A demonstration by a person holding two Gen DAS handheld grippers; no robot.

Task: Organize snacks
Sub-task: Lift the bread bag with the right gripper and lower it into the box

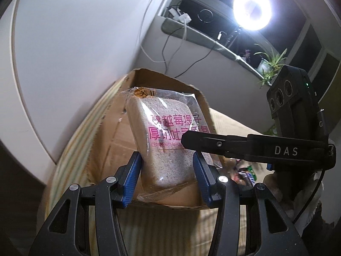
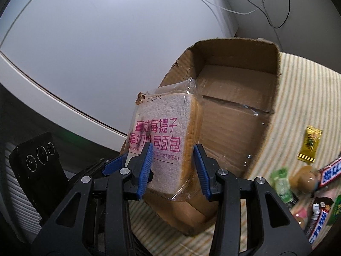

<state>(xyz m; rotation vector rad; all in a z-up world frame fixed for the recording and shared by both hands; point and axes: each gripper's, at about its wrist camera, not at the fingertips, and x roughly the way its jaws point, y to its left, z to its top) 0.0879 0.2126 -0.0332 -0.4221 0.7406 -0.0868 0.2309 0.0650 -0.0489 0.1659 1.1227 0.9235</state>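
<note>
Clamps with the left gripper (image 1: 168,177) across the width of a clear-wrapped, pink-lettered bread packet (image 1: 168,128), one blue pad pressed to each side edge. Pinches with the right gripper (image 2: 174,168) through the thickness of the same bread packet, one pad on the printed face and the other apparently against the crust side; lays a black finger (image 1: 213,146) across the lettering in the left wrist view. Holds the slice upright and off the surface, long axis pointing up and away, over the near wall of an open brown cardboard box (image 2: 275,85).

Beyond the packet, straight ahead of both grippers: the cardboard box, bare inside as far as visible, long axis running away, resting on a striped cream cloth (image 2: 298,96). Off the right edge of the box, on the cloth: a yellow foil sachet (image 2: 310,147), green-wrapped sweets (image 2: 281,183) and more wrapped bars.

Likely calls for one gripper to let go, then a short forward-and-down carry over the near wall. Equally near for either hand; risks crushing the soft slice under a double grip.
</note>
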